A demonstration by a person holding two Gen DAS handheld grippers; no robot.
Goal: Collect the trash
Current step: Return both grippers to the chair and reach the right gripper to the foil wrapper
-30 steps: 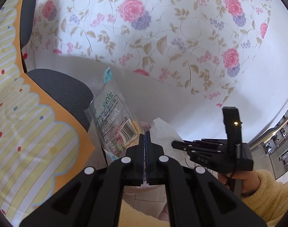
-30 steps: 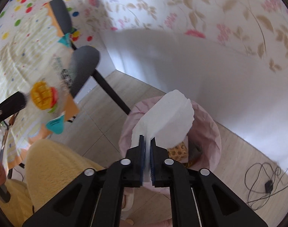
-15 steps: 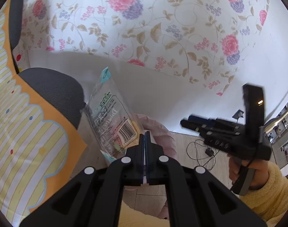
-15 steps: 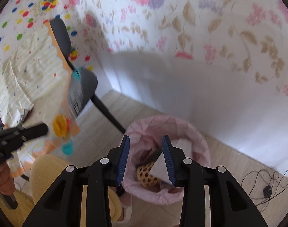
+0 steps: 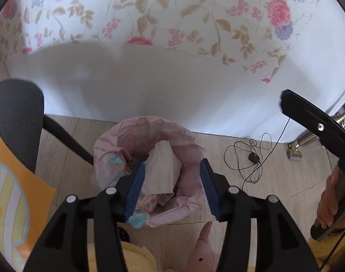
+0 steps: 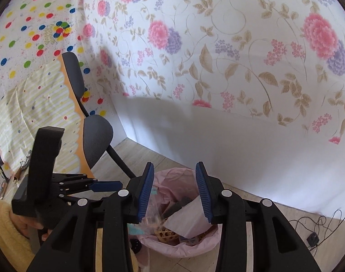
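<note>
A room in a home: floral wallpaper (image 6: 217,52) in pink and purple covers the wall above a plain white lower band. At 9 o'clock a dark office chair (image 6: 93,133) stands beside a polka-dot party tablecloth (image 6: 32,29). On the pale tiled floor (image 5: 274,181), a pink-lined waste bin (image 5: 147,136) sits near a loose black cable (image 5: 251,158).

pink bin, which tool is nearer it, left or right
Left. The left tool hangs right above the pink bin, jaws opening and empty. The right tool sits higher and off to the side, jaws opening too.
</note>
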